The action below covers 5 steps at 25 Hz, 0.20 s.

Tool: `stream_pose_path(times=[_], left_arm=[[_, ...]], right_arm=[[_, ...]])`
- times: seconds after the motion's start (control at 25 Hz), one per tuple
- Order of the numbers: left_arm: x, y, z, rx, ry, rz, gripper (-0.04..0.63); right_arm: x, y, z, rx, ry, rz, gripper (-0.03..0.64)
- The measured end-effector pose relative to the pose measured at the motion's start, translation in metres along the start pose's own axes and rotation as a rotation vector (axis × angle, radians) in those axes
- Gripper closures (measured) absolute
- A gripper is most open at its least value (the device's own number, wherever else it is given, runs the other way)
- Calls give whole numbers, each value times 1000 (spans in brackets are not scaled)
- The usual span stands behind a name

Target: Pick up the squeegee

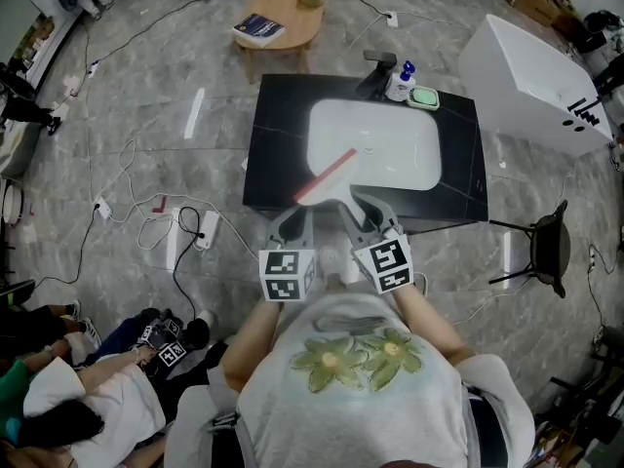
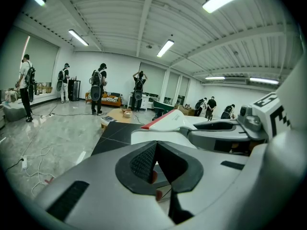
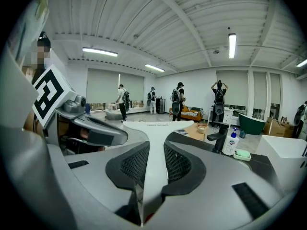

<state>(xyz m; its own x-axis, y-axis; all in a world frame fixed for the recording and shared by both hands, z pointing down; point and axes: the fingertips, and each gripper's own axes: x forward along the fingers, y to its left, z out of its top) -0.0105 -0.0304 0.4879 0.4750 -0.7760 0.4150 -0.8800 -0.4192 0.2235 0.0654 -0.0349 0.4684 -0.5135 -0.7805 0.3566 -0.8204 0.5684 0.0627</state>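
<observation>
White squeegee [image 1: 327, 175] is clamped by the right gripper [image 1: 356, 206] above the sink [image 1: 390, 144]. Left gripper [image 1: 292, 220] jaws are closed, empty.

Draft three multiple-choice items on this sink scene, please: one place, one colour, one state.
1. Where is the green soap dish? A) beside the soap bottle, behind the basin B) inside the basin C) on the floor
2. On the squeegee, the blade edge is: A) blue B) red C) yellow
3. The right gripper is: A) open, empty B) gripping the faucet C) clamped on the squeegee's handle
Answers: A, the dish sits right of the bottle on the countertop; B, a red strip lines the blade; C, its pads press the white handle.
</observation>
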Motion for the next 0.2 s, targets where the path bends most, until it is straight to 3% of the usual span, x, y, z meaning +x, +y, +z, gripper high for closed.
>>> stream_pose_path(times=[0.2], left_arm=[[2, -1, -1, 0, 3, -2, 584]], right_arm=[[0, -1, -4, 4, 6, -2, 520]])
